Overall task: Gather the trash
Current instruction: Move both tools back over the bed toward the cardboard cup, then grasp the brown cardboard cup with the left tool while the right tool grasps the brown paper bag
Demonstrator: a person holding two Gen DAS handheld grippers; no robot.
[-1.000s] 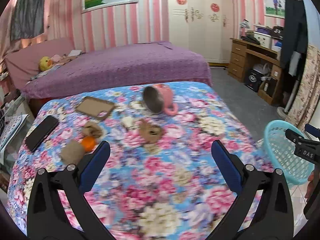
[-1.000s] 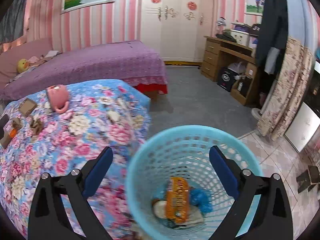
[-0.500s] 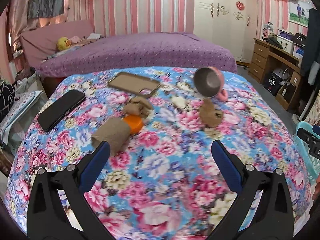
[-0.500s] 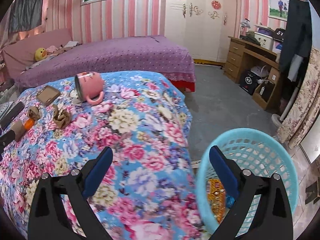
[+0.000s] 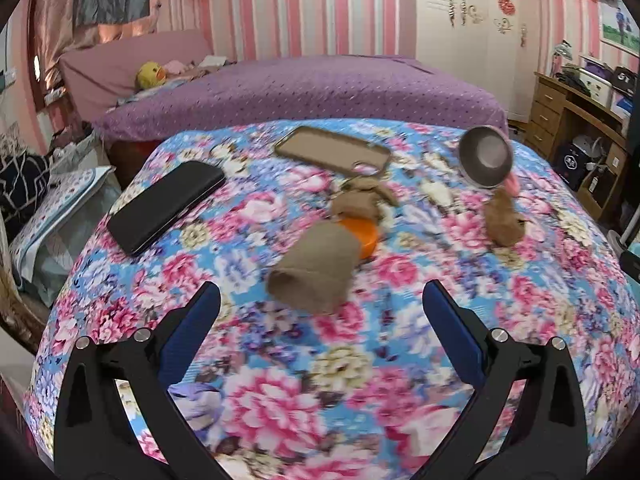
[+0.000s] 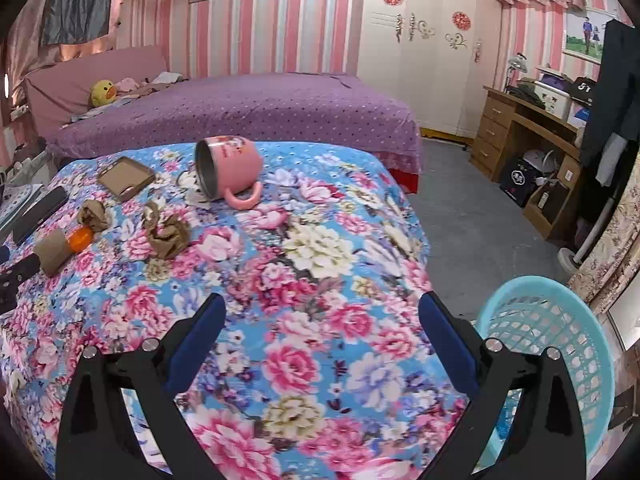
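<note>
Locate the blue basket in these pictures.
In the right wrist view, the blue basket stands on the floor at lower right, beside the flowered bed.

Basket [image 6: 560, 344] contents hidden; rim cut by frame edge.

Left tool [image 5: 320, 304]: two black angular arms, matte, each ending in a flat blue pad [image 5: 192, 334] on its inner face. Two round silver screws per arm, near the pad base.

Right tool [image 6: 322, 314]: same build, with black arms, blue pads [image 6: 198, 342] and paired silver screw heads on each arm. No cables or markings can be made out on either.
</note>
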